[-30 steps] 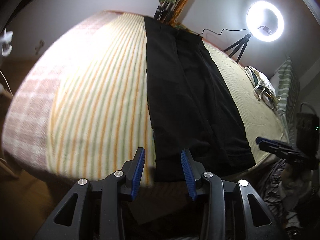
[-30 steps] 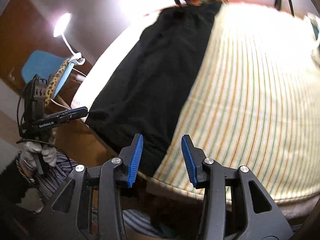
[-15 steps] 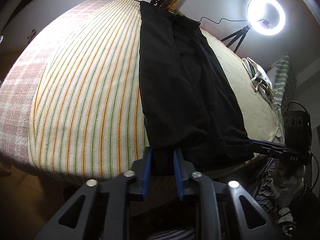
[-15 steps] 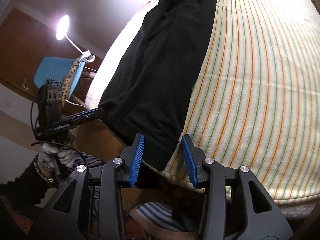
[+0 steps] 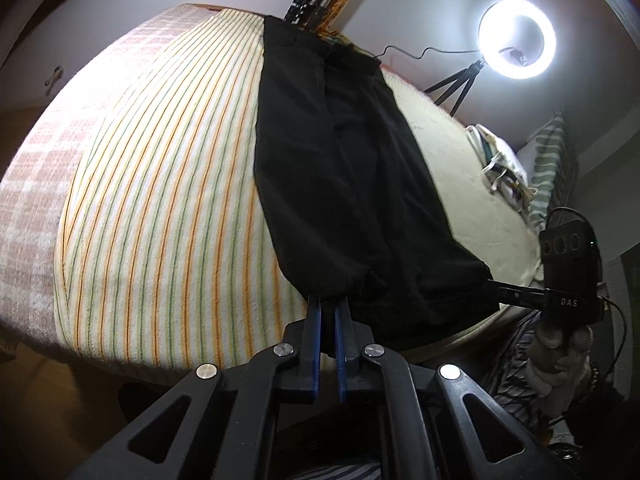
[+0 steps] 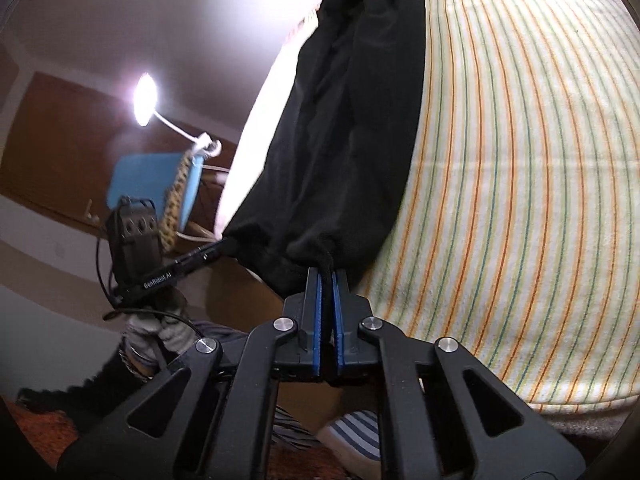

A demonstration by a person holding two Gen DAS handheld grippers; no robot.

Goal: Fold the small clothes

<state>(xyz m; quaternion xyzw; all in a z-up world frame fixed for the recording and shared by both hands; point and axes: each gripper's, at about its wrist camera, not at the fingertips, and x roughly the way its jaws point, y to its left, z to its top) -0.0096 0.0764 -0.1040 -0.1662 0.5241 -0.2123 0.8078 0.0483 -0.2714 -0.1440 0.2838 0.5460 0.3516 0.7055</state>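
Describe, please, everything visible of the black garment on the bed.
The black garment looks like soft matte cloth, long and narrow, with lengthwise folds. It lies stretched flat over the striped bedcover, from the far edge to the near edge. Its near hem is bunched and pinched at two corners: by the left tool and the right tool, both shut.

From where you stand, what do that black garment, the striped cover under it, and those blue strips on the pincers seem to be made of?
The black garment looks like soft matte woven or knit cloth: it creases and bunches at the pinched hem. The striped cover looks like fuzzy towelling or a cotton blanket, with a napped, unshiny surface. The blue strips look like rubbery ribbed pads on hard black plastic fingers, though that is a guess.
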